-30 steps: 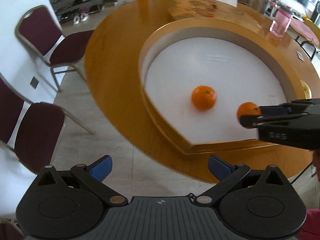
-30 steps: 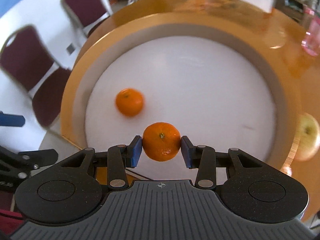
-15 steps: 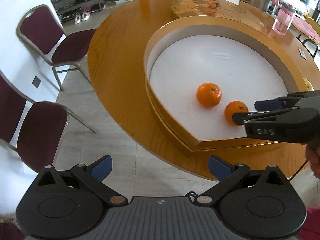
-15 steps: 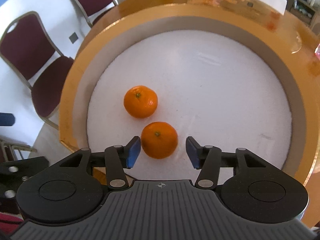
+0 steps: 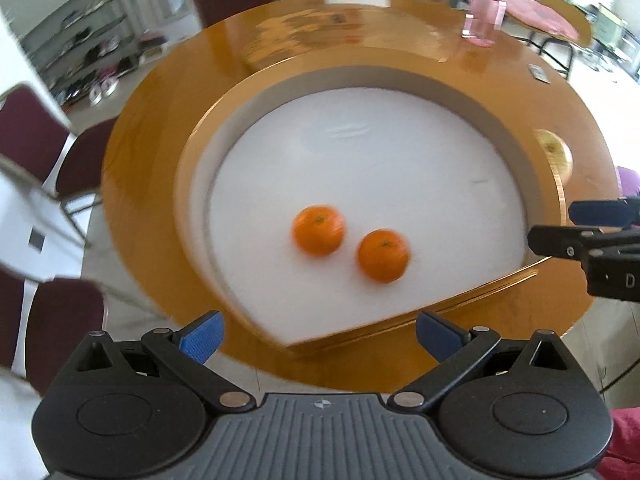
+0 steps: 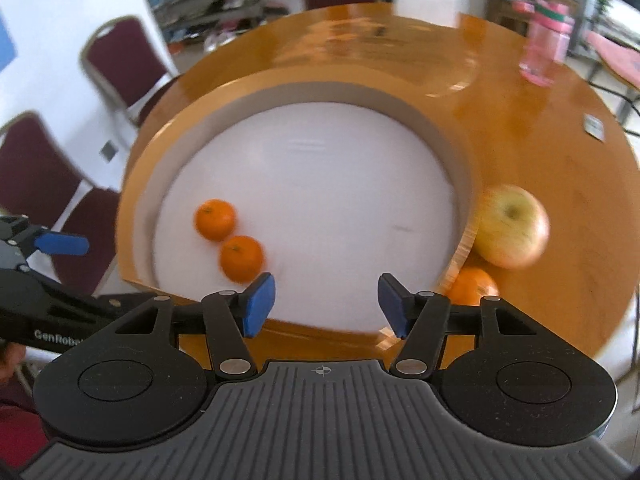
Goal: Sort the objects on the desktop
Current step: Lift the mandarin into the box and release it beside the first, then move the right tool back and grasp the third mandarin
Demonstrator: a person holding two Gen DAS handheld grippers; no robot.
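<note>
Two mandarins (image 6: 230, 238) lie side by side on the white tray (image 6: 320, 184), the nearer one just set down. The right tongs (image 6: 326, 304) have just been opening and hang released and empty over the tray's near rim; the left tongs (image 5: 318, 334) are spread wide, also empty. Next, probably, the apple (image 6: 512, 226) and third mandarin (image 6: 474, 286) waiting on the surface (image 6: 540, 152) beside the tray: swing right, descend, close
</note>
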